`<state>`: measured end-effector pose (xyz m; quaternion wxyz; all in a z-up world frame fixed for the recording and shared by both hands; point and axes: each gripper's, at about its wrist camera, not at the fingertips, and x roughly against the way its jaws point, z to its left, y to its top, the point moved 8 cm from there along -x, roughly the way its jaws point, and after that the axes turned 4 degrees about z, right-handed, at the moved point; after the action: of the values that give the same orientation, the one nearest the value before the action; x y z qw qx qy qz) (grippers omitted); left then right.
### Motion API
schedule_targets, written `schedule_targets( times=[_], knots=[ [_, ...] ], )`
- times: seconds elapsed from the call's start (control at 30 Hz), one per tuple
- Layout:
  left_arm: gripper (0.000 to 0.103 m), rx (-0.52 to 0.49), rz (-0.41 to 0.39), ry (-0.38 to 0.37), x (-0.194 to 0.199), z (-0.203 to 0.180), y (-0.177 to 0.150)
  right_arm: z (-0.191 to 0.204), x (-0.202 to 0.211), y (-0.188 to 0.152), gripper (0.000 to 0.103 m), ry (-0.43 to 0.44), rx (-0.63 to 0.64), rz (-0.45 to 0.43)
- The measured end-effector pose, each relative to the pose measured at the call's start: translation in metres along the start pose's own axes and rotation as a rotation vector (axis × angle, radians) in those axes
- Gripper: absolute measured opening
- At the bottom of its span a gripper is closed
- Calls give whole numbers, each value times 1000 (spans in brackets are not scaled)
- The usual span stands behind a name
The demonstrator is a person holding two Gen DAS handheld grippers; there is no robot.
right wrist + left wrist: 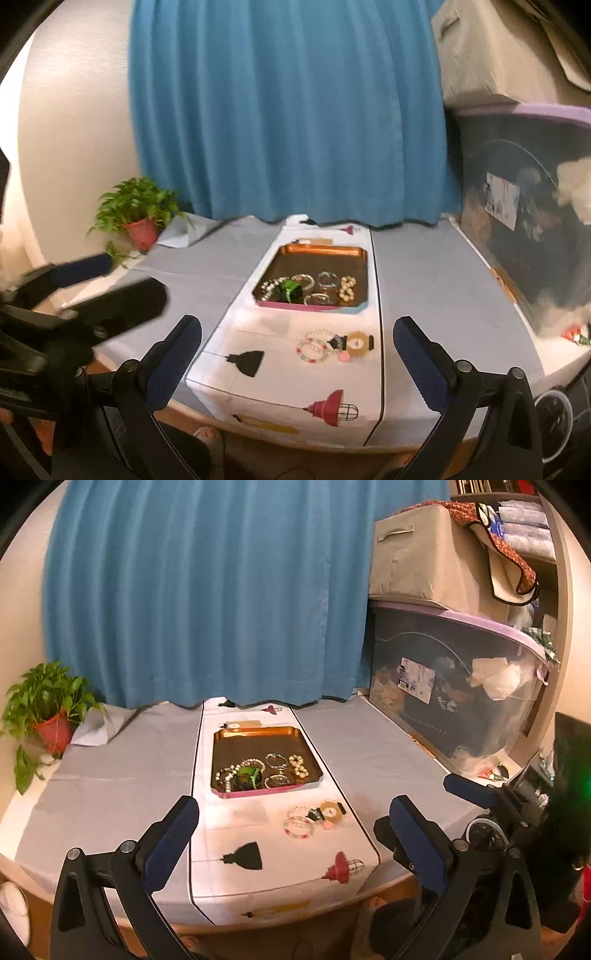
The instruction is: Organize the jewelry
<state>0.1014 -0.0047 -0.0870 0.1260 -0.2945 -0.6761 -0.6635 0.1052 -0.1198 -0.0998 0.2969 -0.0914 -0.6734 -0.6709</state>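
One copper tray (255,732) lies ahead of the fingers. It holds one green item (248,772), one string of pale beads (231,771), one cluster of cream pearls (298,765) and at least two thin metal bangles (277,760); an exact bangle count cannot be made. Between the tray and the fingers lie two clear bangles (300,821) with coloured flecks and one amber ring-shaped piece (331,809). One potted plant (48,705) stands beyond the fingers, far left. Two storage boxes (443,672) are stacked far right.

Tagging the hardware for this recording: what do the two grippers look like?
Both match: the left gripper and right gripper have black angular linkage arms with round silver pivot bolts and long flat fingers faced with dark blue textured pads.
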Motion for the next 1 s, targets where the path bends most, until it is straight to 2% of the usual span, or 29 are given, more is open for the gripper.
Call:
schedule_targets(
  times=[0.1,0.2,0.27,0.57,0.73,0.87,1.0],
  knots=[
    [103,7,9,16,-4,1,-5,2,8,-1,103,-19,5,-12],
    [103,13,9,36,-9,5,-11,-1,6,-3,103,-97,31,-65],
    [103,14,14,48,-19,8,-16,-4,2,-4,103,-120,54,-83],
    [103,80,61,16,-73,22,-33,-20,-51,-18,103,-100,58,-12],
    [103,81,99,24,-113,29,-45,-35,-89,-33,103,-61,47,44],
    [103,76,146,5,-152,34,-60,-52,-130,-54,103,12,25,126],
    [103,50,196,-16,-195,34,-75,-72,-168,-73,103,1,65,176]
  ],
)
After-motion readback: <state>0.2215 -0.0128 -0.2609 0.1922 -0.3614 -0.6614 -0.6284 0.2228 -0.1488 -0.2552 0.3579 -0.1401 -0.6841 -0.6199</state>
